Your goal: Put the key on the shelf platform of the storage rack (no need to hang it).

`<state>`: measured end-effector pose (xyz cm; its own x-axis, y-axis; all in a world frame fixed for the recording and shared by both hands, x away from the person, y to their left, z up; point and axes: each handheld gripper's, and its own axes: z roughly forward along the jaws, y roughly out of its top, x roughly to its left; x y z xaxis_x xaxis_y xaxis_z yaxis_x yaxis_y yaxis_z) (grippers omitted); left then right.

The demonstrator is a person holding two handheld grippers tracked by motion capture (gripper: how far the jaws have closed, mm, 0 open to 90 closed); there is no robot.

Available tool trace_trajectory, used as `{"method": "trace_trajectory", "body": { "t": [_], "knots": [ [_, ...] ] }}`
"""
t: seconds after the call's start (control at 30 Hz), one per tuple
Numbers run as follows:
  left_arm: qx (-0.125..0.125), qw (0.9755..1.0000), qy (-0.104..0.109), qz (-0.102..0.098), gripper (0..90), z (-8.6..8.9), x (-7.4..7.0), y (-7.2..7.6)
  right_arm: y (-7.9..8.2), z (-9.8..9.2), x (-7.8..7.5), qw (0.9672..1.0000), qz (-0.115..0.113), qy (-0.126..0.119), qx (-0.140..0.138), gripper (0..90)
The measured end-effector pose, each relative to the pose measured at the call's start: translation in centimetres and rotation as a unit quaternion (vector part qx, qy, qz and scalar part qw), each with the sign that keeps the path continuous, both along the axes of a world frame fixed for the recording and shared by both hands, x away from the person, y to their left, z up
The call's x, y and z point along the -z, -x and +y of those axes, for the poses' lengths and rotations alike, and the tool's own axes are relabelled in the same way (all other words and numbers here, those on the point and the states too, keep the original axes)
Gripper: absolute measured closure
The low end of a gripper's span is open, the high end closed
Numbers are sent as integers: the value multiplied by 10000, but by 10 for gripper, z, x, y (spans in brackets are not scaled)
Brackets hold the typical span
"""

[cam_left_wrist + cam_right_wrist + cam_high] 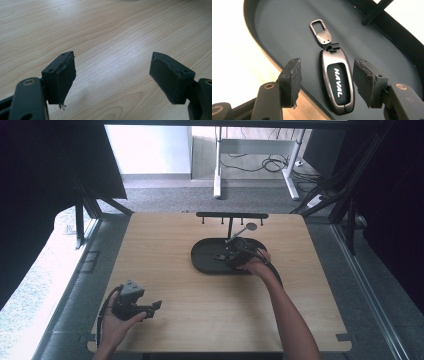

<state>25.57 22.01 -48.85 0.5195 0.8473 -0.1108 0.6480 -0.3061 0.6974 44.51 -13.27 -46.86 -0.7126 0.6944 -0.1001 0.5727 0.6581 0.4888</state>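
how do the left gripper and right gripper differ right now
The left gripper sits over bare wooden table near the person's side; the right gripper reaches into the black tray. Nothing lies between the left's jaws; the right's jaws flank a Haval key fob without touching it. Both are open.

A light wooden table (165, 245) stands on grey carpet (170, 195), white desk legs (218, 170) beyond.

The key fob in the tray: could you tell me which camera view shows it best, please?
The right gripper view: the key fob lies close between the open jaws, its HAVAL lettering readable. The high view has only a small dark shape by the right gripper. The left gripper view looks at bare tabletop.
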Motion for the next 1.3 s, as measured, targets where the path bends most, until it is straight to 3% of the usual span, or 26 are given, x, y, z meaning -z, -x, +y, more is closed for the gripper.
{"method": "trace_trajectory", "body": {
  "t": [0.63,1.3],
  "knots": [
    [19,10000,-20,-14,213,-2,0,0,48,-12,-13,9986,-158,-331,-377,407],
    [28,10000,-66,2,214,-6,1,1,117,-65,20,9961,-113,-870,-117,405]
  ]
}}
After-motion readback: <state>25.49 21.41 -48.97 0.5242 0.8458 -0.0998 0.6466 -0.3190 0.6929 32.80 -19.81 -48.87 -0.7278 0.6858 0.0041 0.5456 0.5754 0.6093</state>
